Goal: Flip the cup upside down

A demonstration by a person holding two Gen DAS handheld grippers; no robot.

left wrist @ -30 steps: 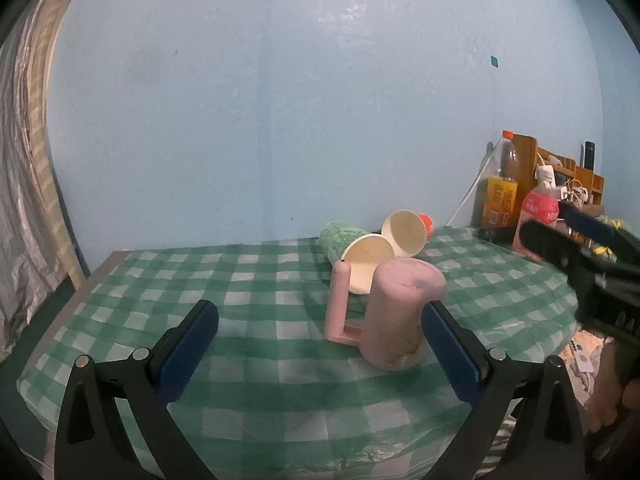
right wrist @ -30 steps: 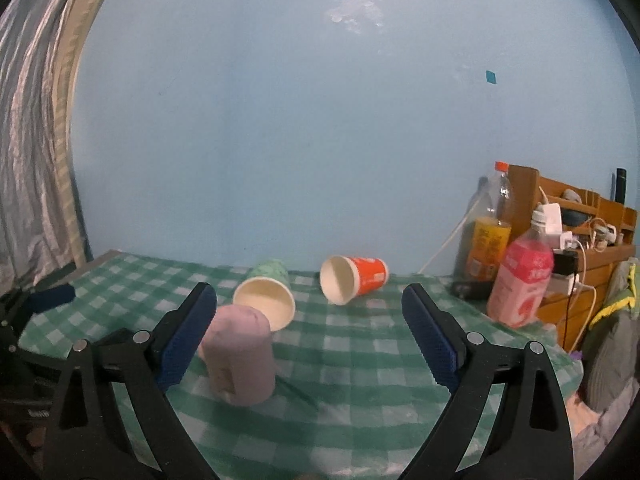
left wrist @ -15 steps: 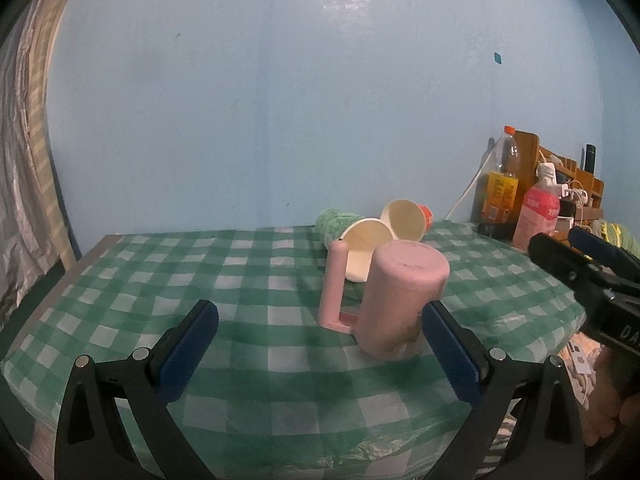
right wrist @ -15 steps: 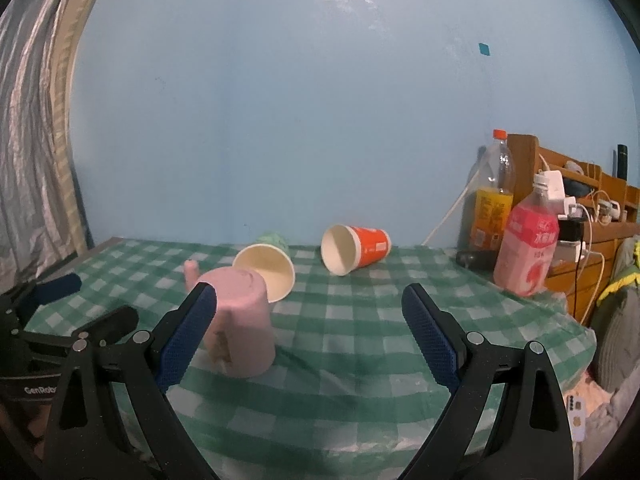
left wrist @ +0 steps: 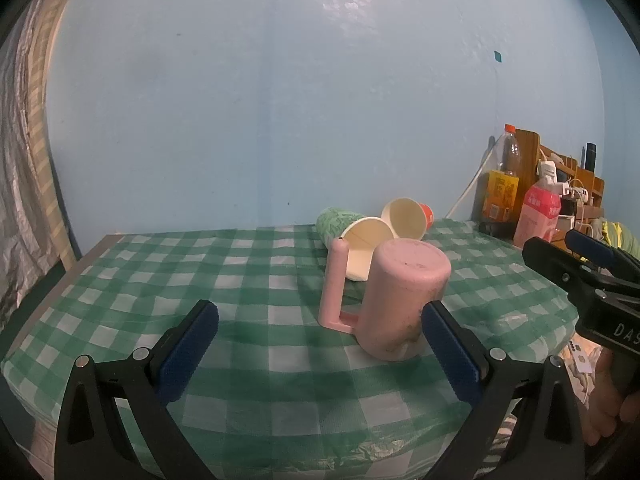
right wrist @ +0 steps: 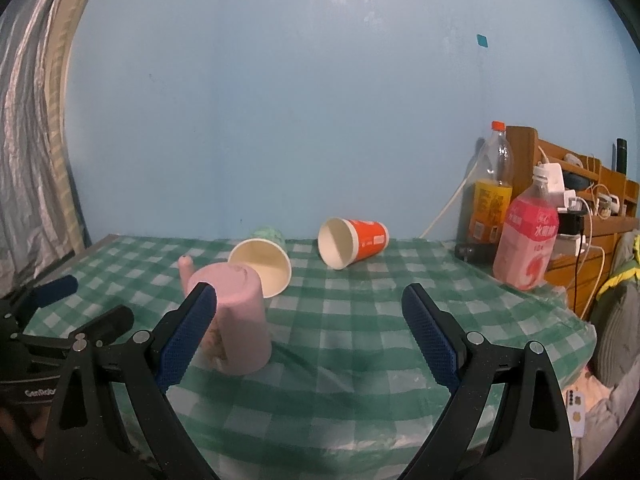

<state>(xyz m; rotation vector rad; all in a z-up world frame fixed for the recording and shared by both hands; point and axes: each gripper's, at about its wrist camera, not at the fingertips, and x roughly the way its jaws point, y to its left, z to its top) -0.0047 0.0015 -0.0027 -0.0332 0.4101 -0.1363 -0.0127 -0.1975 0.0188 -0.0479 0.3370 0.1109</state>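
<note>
A: Entry, tabletop status. Where is the pink cup (left wrist: pixel 400 300)?

B: It stands mouth-down on the green checked tablecloth (left wrist: pixel 248 280), closed base on top, body leaning slightly. Its handle (left wrist: pixel 335 286) points to the left in my left wrist view. It sits toward the near right part of the table.

A: Your left tongs (left wrist: pixel 318 350)?

B: Released, jaws spread wide, nothing between the pads. The right-side pad (left wrist: pixel 450 350) is just beside the cup's lower wall; I cannot tell whether it touches.

A: Right tongs (right wrist: pixel 310 334)?

B: Also spread wide and empty. In the right wrist view the cup (right wrist: pixel 236 320) shows partly behind my left-side pad (right wrist: pixel 186 338), not between the jaws.

A: Other items?

B: A green patterned paper cup (left wrist: pixel 352 240) lies on its side just behind the pink cup, mouth toward me. An orange paper cup (right wrist: pixel 352 242) lies on its side to the right of it. Past the table's far right end, an orange drink bottle (right wrist: pixel 490 196) and a pink drink bottle (right wrist: pixel 526 236) stand upright in front of a wooden shelf (right wrist: pixel 580 184) with chargers and cables.
</note>
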